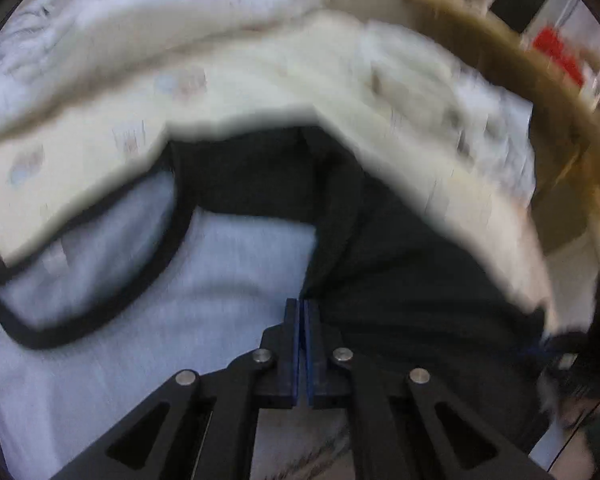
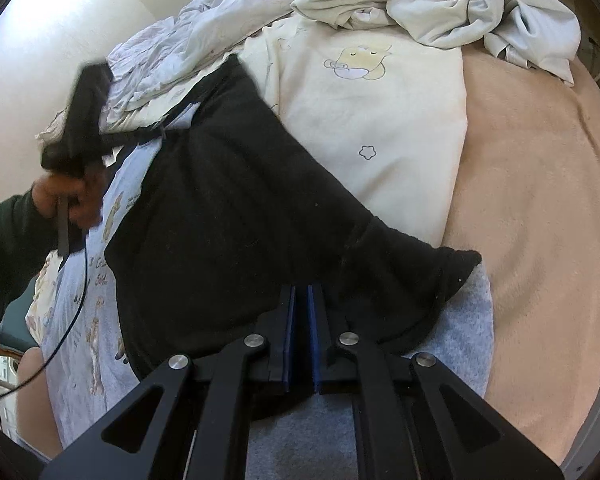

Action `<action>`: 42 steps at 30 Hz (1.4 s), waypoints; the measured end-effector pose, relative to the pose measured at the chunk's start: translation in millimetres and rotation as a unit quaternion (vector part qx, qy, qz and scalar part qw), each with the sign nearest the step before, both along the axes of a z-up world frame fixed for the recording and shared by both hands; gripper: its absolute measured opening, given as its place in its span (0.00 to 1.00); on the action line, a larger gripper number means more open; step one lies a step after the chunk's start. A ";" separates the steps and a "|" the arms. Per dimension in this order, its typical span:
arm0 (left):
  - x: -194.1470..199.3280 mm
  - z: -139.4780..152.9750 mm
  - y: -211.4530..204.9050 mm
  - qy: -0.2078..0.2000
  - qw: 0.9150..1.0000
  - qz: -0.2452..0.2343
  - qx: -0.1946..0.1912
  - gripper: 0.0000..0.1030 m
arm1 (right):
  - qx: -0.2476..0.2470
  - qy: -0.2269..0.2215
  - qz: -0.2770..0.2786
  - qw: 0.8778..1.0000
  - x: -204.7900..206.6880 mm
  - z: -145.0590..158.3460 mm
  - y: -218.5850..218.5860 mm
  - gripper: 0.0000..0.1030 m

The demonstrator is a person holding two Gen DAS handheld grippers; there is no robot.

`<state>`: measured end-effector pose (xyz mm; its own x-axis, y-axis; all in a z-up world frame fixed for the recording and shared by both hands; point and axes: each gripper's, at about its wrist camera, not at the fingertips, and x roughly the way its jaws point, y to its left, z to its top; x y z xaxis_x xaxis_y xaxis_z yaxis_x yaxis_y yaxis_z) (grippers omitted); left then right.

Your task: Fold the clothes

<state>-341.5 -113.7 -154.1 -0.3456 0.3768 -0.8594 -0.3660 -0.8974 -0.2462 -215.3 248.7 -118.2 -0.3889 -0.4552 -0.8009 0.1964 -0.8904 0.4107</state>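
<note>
The garment being folded is a light grey T-shirt with black sleeves and a black-trimmed neckline (image 1: 172, 288), lying on a bed near its front edge, partly on a peach-coloured blanket (image 2: 540, 240) and partly on a cream quilt printed with a cartoon bear (image 2: 360, 112).

The left gripper (image 1: 302, 304) has its blue pads pressed together with a pinch of the black shoulder fabric between them, beside the neckline. The right gripper (image 2: 300, 292) is closed too, its pads on the dark sleeve fabric near the hem edge of the sleeve. Holding the same black sleeve (image 2: 240, 220) at two points probably lets the person carry it inward over the grey body as one flat panel rather than a bunched strip.

In the right wrist view a hand (image 2: 66, 196) in a dark green cuff grips the left tool's handle.

No container shows in either view; a heap of crumpled pale clothes (image 2: 440, 4) lies loose toward the bed's far edge.
</note>
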 end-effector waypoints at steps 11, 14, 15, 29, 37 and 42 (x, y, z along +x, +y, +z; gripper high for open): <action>-53.9 34.9 33.1 0.042 0.997 0.007 0.060 0.51 | 0.001 0.001 0.002 1.000 -2.5 -2.3 -17.1 0.08; -72.0 22.8 52.7 0.087 0.992 0.031 -0.082 0.33 | -0.001 0.000 0.003 1.000 -1.5 -1.1 -18.2 0.08; -80.2 19.9 52.6 0.088 0.991 0.039 -0.093 0.33 | -0.001 0.000 0.003 1.000 -1.3 -0.9 -18.7 0.08; -57.0 56.9 42.5 0.085 0.995 -0.034 0.033 0.41 | -0.001 -0.001 0.001 1.000 -1.5 -3.2 -18.7 0.08; -90.8 14.8 53.8 0.076 0.996 0.001 -0.036 0.41 | -0.003 0.002 -0.001 1.000 0.9 -2.2 -17.0 0.08; -113.1 10.0 56.5 0.088 0.994 0.019 -0.055 0.41 | -0.002 0.000 0.005 1.000 -2.1 -1.9 -16.9 0.08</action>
